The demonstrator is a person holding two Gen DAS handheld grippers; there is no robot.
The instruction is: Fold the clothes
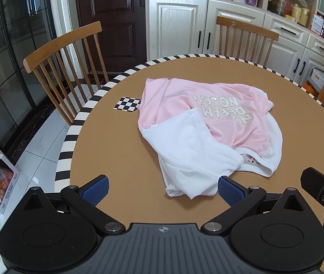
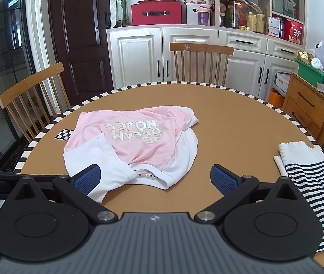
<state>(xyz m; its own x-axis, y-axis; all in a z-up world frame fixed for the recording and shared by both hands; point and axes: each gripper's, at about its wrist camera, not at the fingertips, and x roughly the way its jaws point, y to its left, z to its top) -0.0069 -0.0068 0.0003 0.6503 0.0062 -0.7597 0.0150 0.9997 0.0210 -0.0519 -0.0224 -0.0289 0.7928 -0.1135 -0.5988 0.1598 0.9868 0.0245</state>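
Observation:
A pink and white T-shirt (image 1: 207, 123) with "NO DREAM NO JOY" printed on it lies crumpled on the round brown table (image 1: 121, 155); a white sleeve is flopped over its near side. It also shows in the right wrist view (image 2: 139, 137). My left gripper (image 1: 163, 189) is open and empty, just short of the shirt's near white edge. My right gripper (image 2: 155, 179) is open and empty, its left pad (image 2: 87, 179) in front of the white sleeve. A folded black-and-white striped garment (image 2: 310, 175) lies at the table's right edge.
A small checkerboard marker (image 1: 127, 104) lies left of the shirt. Wooden chairs (image 1: 66, 64) (image 2: 200, 64) stand at the left and far sides of the table. White cabinets (image 2: 184, 52) and a wooden drawer unit (image 2: 310, 107) stand behind.

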